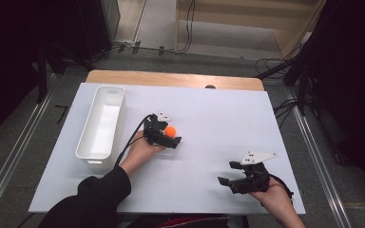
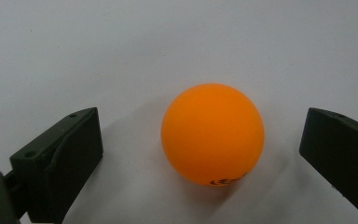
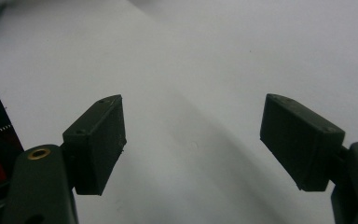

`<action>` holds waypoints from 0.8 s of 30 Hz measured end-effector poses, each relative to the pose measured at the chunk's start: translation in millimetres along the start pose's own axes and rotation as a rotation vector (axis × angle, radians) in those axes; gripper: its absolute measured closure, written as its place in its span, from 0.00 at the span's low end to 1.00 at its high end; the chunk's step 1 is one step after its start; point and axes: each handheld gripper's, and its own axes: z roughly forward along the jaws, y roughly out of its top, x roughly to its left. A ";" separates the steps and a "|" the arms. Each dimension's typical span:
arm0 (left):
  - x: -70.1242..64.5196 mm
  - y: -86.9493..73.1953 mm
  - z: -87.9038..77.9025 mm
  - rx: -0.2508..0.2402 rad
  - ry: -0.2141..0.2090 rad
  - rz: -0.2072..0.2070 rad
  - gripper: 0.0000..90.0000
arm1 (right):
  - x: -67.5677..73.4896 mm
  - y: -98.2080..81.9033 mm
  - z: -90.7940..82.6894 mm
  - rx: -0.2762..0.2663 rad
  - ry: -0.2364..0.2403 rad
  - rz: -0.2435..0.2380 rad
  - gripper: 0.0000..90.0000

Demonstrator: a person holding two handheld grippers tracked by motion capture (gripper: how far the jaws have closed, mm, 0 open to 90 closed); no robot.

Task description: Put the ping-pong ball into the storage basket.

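Note:
An orange ball [image 1: 170, 130] rests on the white table top [image 1: 218, 118] near its middle. My left gripper [image 1: 171, 133] is open around it, one jaw on each side. In the left gripper view the orange ball [image 2: 212, 134] sits on the sheet between the two black jaws with a gap on both sides; the left gripper [image 2: 200, 149] does not touch it. My right gripper [image 1: 228, 173] is at the front right of the table, open and holding nothing. In the right gripper view the right gripper [image 3: 193, 137] has bare white surface between its jaws.
A long white bin [image 1: 89, 142] stands at the left of the table, its long side running front to back. A wooden strip [image 1: 171, 78] edges the table's far side. Cables and dark stands lie on the floor beyond.

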 end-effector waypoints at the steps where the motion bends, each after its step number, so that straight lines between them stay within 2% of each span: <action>1: 0.0 0.0 0.0 0.000 0.000 0.000 0.00 | 0.0 0.0 0.0 0.000 0.000 0.000 0.23; 10: -6.2 -0.2 2.0 0.017 0.057 0.044 0.01 | 0.0 -0.5 0.5 0.008 -0.014 -0.017 0.23; 16: -6.8 -0.2 2.2 0.017 0.061 0.045 0.02 | 0.4 -0.7 0.4 0.009 -0.016 -0.019 0.23; 20: -8.1 -1.7 -0.6 -0.011 0.042 0.062 0.15 | 0.8 -0.7 0.0 0.011 -0.017 -0.017 0.23; 24: -8.8 -2.0 -1.4 -0.012 0.042 0.063 0.16 | 2.2 -0.3 -0.3 0.012 -0.011 -0.016 0.23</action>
